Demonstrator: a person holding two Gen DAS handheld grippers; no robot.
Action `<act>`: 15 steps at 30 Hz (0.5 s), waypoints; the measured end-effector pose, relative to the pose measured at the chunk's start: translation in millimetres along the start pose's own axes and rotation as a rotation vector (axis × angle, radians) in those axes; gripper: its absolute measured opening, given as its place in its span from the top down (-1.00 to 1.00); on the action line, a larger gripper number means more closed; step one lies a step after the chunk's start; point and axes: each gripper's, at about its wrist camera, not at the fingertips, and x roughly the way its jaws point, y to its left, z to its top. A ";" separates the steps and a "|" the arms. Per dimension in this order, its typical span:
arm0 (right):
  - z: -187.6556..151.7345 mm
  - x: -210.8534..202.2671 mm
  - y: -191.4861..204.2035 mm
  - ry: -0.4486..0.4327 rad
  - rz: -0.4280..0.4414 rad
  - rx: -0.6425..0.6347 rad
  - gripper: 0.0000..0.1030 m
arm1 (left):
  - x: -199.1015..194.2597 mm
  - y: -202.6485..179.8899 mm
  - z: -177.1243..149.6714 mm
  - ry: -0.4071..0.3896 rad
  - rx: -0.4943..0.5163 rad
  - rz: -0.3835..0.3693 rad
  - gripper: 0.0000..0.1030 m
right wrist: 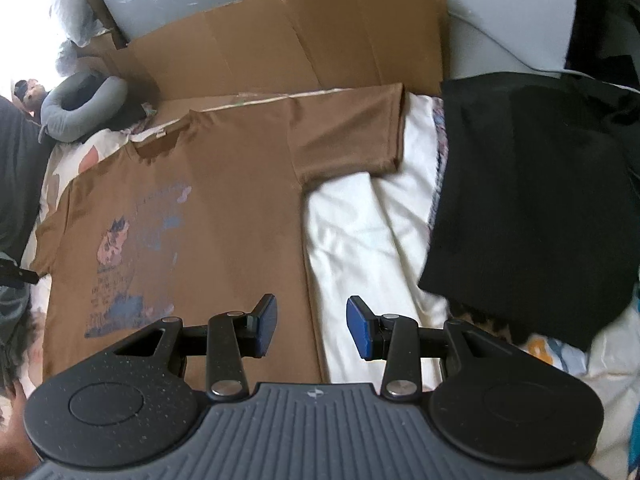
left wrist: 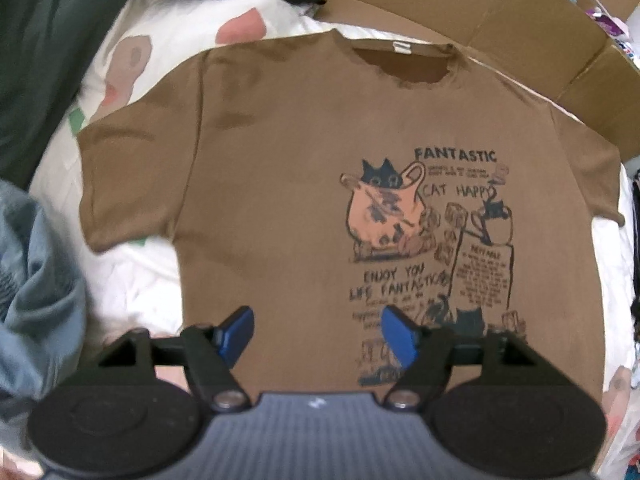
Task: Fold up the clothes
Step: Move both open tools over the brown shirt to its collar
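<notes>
Item: brown T-shirt [left wrist: 280,184], flat mid-frame; soft, light, limp; likely pinch hem or sleeve edges. Left gripper [left wrist: 318,334], right gripper [right wrist: 312,330]: jaws apart, empty.

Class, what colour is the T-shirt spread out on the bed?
Brown, with a cat print on the front; the T-shirt shows best in the left wrist view.

Both fisheye views bent hard at the edges, with black corners. Light was soft and even in the left wrist view, with the shirt [left wrist: 280,168] slightly blurred and its small print unreadable. In the right wrist view, glare blew out the upper left of the frame, and the shirt's print looked smeared. Shadows were faint.
</notes>
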 end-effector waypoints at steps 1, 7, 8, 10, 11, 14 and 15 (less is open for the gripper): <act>3.6 3.5 2.9 -0.002 0.000 -0.005 0.12 | 3.3 -1.8 2.9 -0.007 0.005 -0.002 -0.43; 25.6 29.9 23.5 -0.005 0.005 -0.045 0.12 | 23.8 -12.8 18.7 -0.043 0.028 -0.013 -0.43; 30.3 34.7 25.7 -0.006 0.010 -0.049 0.12 | 27.2 -14.6 20.9 -0.049 0.032 -0.016 -0.43; 40.4 45.5 30.3 -0.005 0.012 -0.061 0.12 | 33.2 -18.7 25.3 -0.059 0.040 -0.022 -0.43; 45.5 50.8 32.5 -0.005 0.013 -0.068 0.12 | 35.9 -19.5 27.4 -0.064 0.044 -0.026 -0.43; 61.5 66.7 37.5 -0.012 0.011 -0.085 0.12 | 43.3 -21.8 34.2 -0.084 0.054 -0.038 -0.43; 67.6 72.1 38.6 -0.017 0.009 -0.086 0.13 | 46.0 -21.9 36.9 -0.094 0.052 -0.045 -0.43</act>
